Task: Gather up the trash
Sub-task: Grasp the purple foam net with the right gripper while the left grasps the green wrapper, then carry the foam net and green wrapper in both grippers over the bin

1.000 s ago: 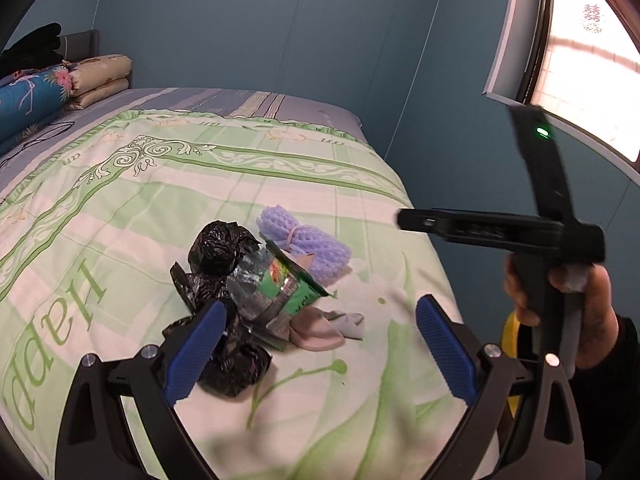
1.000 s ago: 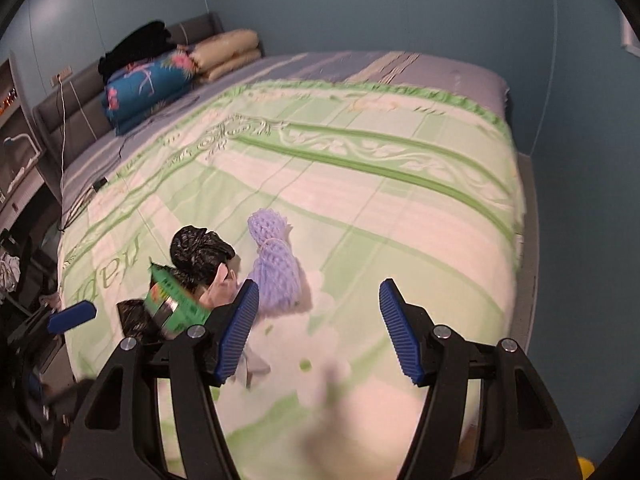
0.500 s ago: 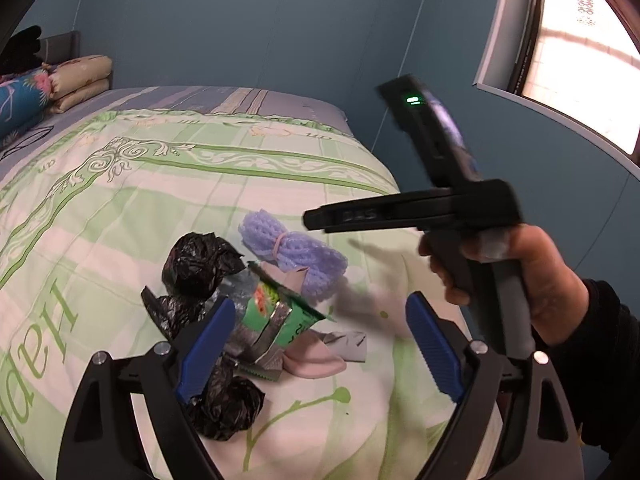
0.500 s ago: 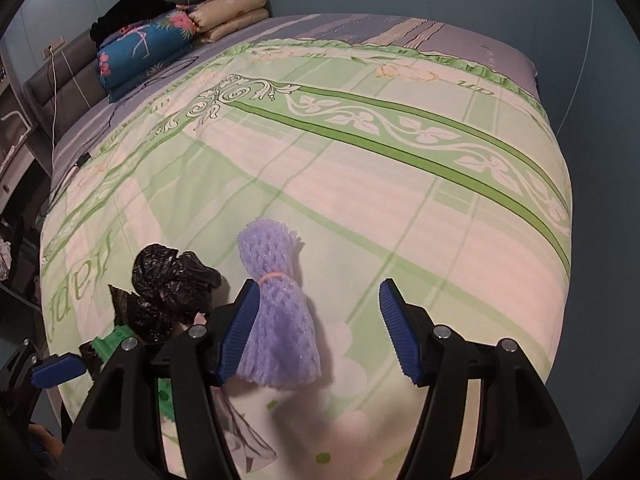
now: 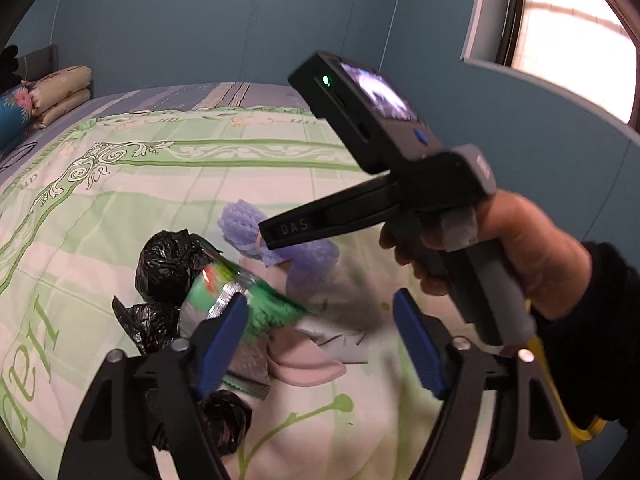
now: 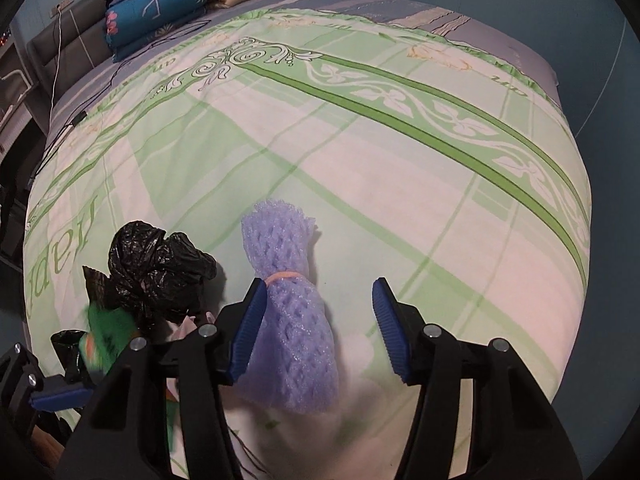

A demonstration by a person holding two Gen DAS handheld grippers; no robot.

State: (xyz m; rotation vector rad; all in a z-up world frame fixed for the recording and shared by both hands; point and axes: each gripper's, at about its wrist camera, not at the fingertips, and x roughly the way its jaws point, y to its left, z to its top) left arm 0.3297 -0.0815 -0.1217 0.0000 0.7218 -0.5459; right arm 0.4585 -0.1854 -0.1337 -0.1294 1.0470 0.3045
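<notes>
Purple foam net (image 6: 290, 320) lies near bed edge (image 6: 576, 264); right gripper (image 6: 318, 330) spread wide over it; left gripper (image 5: 320, 344) also released.

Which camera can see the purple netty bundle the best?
The right wrist view: the purple foam net lies whole on the bed, rubber band visible, between the open right gripper fingers. In the left wrist view the right gripper's body crosses in front, so only its two ends show.

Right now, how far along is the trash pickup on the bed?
Nothing looks collected yet. Both claws are open and empty. The right claw is around the purple foam net, not closed. The black plastic bags, green wrapper and pink scrap lie on the bedspread.
</notes>
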